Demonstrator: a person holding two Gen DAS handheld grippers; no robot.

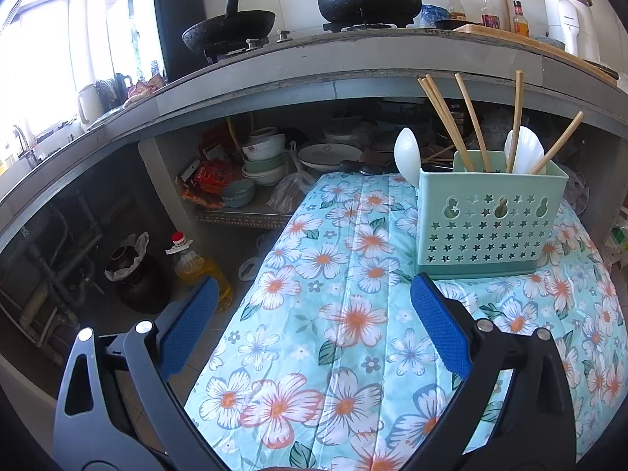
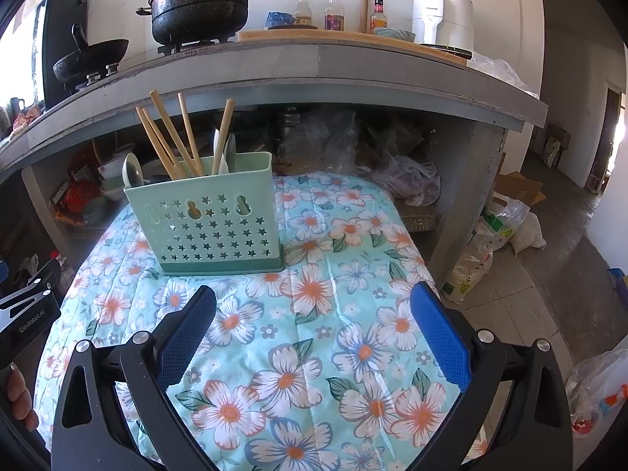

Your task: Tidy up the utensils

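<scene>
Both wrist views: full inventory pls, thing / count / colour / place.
Utensil holder: 1, mint green, star cut-outs, upright on the cloth.
Chopsticks: at least 5, wood, standing in the holder.
Spoons: at least 2, white, in the holder; another at its left end.
Floral cloth: 1, light blue, covers the table.
Pot: 1, black, on the stove.
Wok: 1, black, on the stove.
Oil bottle: 1, yellow, on the floor.
Left gripper: open, empty.
Right gripper: open, empty.
</scene>
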